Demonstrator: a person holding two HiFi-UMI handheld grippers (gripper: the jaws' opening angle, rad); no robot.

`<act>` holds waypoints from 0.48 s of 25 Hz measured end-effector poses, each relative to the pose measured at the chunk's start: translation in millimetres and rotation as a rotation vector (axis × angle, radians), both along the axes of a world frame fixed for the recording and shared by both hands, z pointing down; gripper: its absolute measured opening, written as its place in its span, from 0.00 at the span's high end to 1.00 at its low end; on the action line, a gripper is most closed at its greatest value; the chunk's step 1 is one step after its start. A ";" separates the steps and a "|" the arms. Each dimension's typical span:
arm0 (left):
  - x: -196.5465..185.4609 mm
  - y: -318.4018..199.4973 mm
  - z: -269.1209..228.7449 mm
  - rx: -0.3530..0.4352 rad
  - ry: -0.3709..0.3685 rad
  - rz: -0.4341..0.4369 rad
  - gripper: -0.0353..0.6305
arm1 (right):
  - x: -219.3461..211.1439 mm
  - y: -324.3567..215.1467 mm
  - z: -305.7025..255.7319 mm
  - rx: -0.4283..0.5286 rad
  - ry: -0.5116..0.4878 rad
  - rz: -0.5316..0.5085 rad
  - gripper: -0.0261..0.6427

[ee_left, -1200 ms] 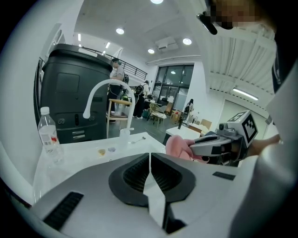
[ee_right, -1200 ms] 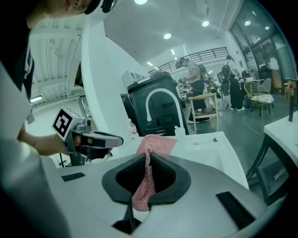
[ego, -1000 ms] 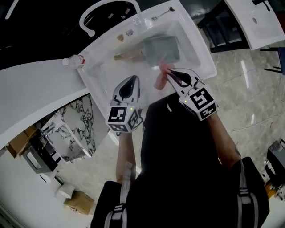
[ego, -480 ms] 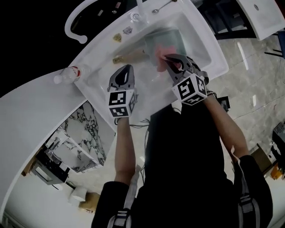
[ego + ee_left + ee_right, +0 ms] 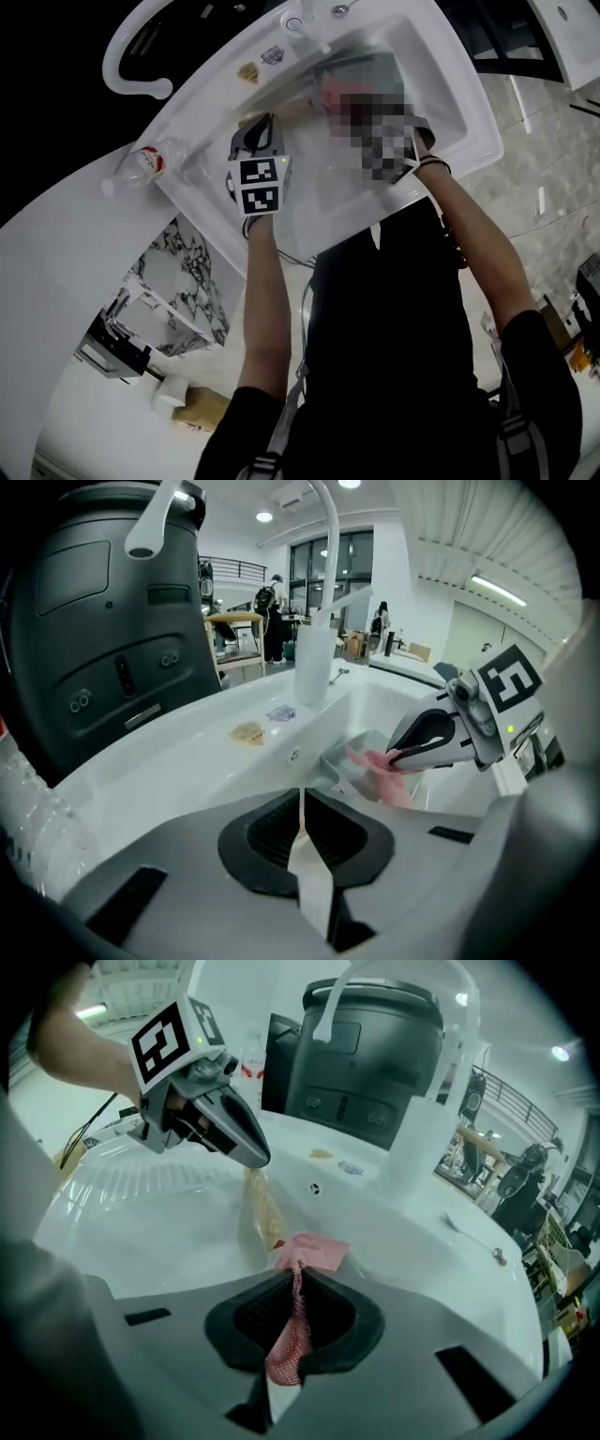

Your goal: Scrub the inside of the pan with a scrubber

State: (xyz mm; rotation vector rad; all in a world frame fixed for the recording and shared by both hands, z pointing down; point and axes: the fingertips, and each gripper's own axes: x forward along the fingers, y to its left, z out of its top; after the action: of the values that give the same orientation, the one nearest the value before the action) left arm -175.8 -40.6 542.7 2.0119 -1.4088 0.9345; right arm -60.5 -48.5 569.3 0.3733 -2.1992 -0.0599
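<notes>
A grey rectangular pan (image 5: 367,73) with a wooden handle (image 5: 286,111) lies in the white sink (image 5: 450,89). My right gripper (image 5: 298,1274) is shut on a pink mesh scrubber (image 5: 309,1249) and holds it over the pan; in the head view a mosaic patch covers most of that gripper. From the left gripper view, the right gripper (image 5: 398,752) presses the scrubber (image 5: 382,772) at the pan (image 5: 349,757). My left gripper (image 5: 265,124) hovers shut over the sink beside the handle (image 5: 262,1206), and nothing shows between its jaws (image 5: 302,794).
A white faucet (image 5: 323,583) rises at the back of the sink, with a dark appliance (image 5: 103,639) behind it. A plastic bottle (image 5: 141,161) lies on the counter left of the sink. Small stickers (image 5: 247,73) sit on the sink rim.
Both grippers have moved forward over the sink. The right one carried the pink scrubber onto the pan, and the left one came up beside the handle.
</notes>
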 end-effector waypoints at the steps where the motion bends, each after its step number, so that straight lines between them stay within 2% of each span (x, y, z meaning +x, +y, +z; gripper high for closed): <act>1: -0.8 -0.9 6.6 -0.013 -0.011 0.005 0.89 | -1.7 -0.7 8.6 -0.011 0.011 -0.010 0.92; 6: -7.9 1.7 30.0 -0.076 -0.047 0.001 0.89 | -6.5 -0.4 43.3 -0.049 0.057 -0.057 0.92; 12: -16.1 5.3 40.2 -0.109 -0.067 -0.005 0.89 | -12.7 0.5 68.0 -0.074 0.090 -0.085 0.92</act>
State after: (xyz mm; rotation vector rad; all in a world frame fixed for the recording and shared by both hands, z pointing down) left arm -191.9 -35.3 582.9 1.9124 -1.3668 1.0626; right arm -73.2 -48.0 637.3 0.2318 -2.1209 -0.0404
